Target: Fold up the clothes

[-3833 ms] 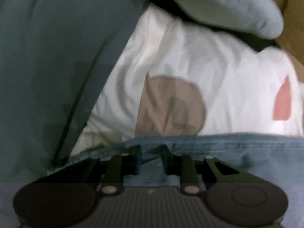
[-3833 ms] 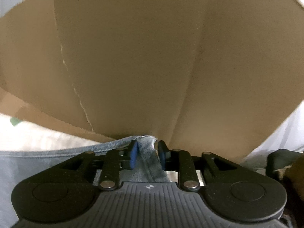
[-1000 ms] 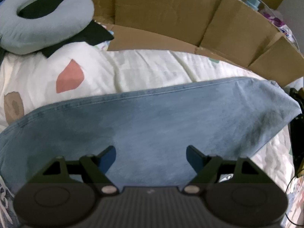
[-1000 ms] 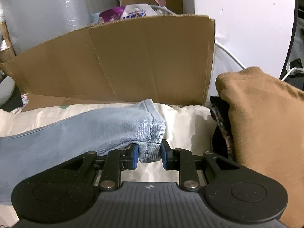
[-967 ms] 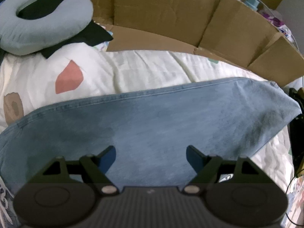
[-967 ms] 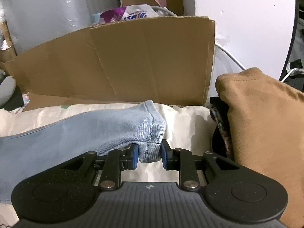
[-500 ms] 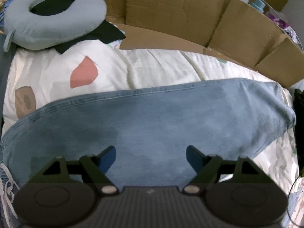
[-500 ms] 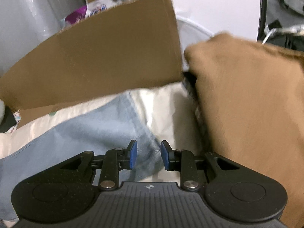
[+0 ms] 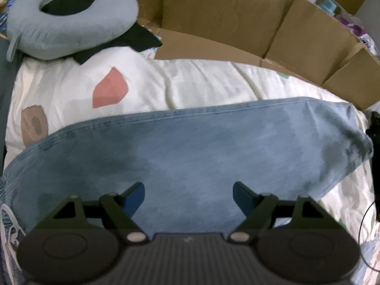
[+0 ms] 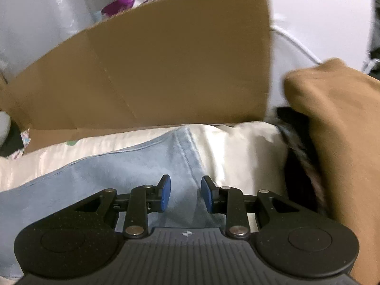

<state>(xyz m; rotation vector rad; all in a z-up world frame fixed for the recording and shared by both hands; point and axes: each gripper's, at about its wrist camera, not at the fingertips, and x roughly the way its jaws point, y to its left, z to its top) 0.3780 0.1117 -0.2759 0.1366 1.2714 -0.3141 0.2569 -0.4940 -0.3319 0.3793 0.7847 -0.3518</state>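
Note:
A pair of light blue jeans [image 9: 190,147] lies flat across a white patterned quilt [image 9: 190,83]. In the left wrist view my left gripper [image 9: 188,196] hovers over the middle of the denim, jaws wide open and empty. The right wrist view shows the hem end of the jeans [image 10: 180,152] lying flat on the quilt [image 10: 237,147]. Above that hem my right gripper [image 10: 185,193] has its jaws opening. Its blue pads [image 10: 165,193] stand apart from the cloth, which lies below the gap between them.
A cardboard wall [image 9: 237,16] runs along the far side of the bed, seen again as a cardboard wall [image 10: 166,71] in the right wrist view. A grey-blue neck pillow [image 9: 68,21] sits on dark cloth at far left. A brown garment [image 10: 344,130] is piled on the right.
My right gripper has let go of the jeans hem and its jaws have widened; the hem now lies flat on the quilt. The left view has drifted slightly, jaws unchanged.

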